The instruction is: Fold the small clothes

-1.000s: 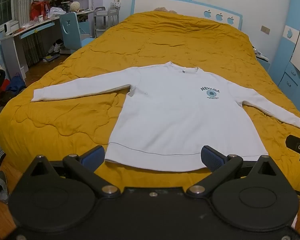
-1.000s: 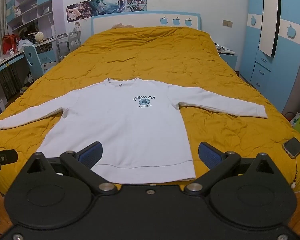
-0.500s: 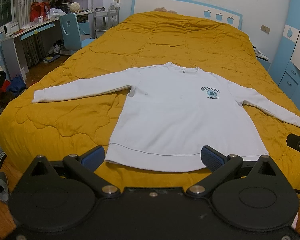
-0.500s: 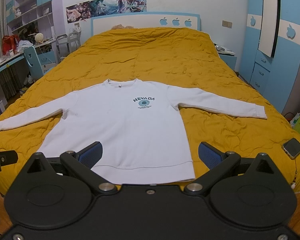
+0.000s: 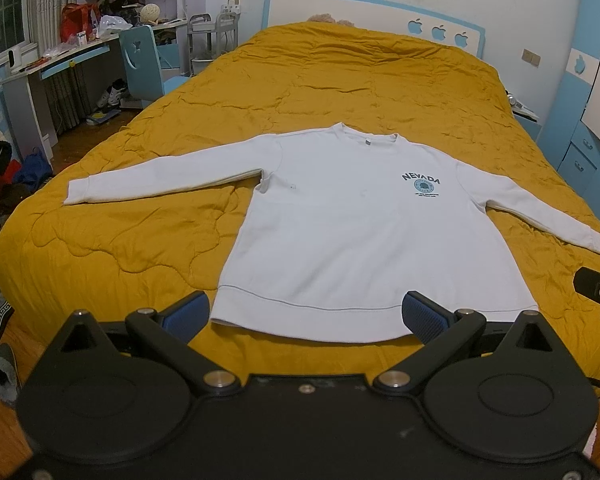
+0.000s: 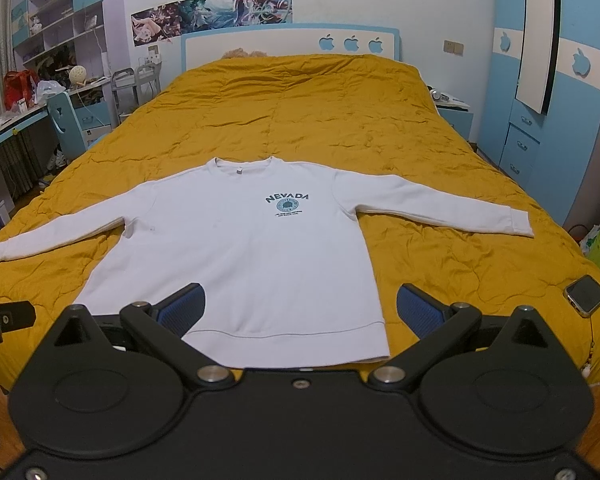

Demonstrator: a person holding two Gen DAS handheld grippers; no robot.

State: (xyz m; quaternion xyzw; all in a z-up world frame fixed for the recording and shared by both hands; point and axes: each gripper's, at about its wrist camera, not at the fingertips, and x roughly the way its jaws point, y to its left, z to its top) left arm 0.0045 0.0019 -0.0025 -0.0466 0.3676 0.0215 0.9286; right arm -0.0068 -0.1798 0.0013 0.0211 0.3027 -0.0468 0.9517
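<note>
Garment: a white long-sleeved sweatshirt [image 5: 352,232] with a "NEVADA" print [image 6: 287,203] lay flat, face up, on the mustard quilt [image 5: 340,80] of the bed, hem toward me, collar toward the headboard.
Sleeves: both were spread outward; the left cuff [image 5: 78,192] and the right cuff [image 6: 520,222] each rested on the quilt, well apart from the body of the garment.
Left gripper [image 5: 307,312]: I held it spread wide and empty, just short of the hem, with no fabric between its blue pads [image 5: 424,316].
Right gripper [image 6: 298,310]: likewise spread and empty, low over the hem's right part, touching nothing that I could see.
Change over the last 1 s: almost none; both views sat as they had, and the sweatshirt had not moved.
Meaning for the task: in my judgement folding had not begun; 0 folds showed, and I was poised for the 1st grasp.
Likely next need: a sleeve or side edge brought across the body, taken with a firm pinch through soft, limp knit.
Bystander: a smartphone [image 6: 585,294] lay on the quilt near the bed's right edge, clear of the garment.
</note>
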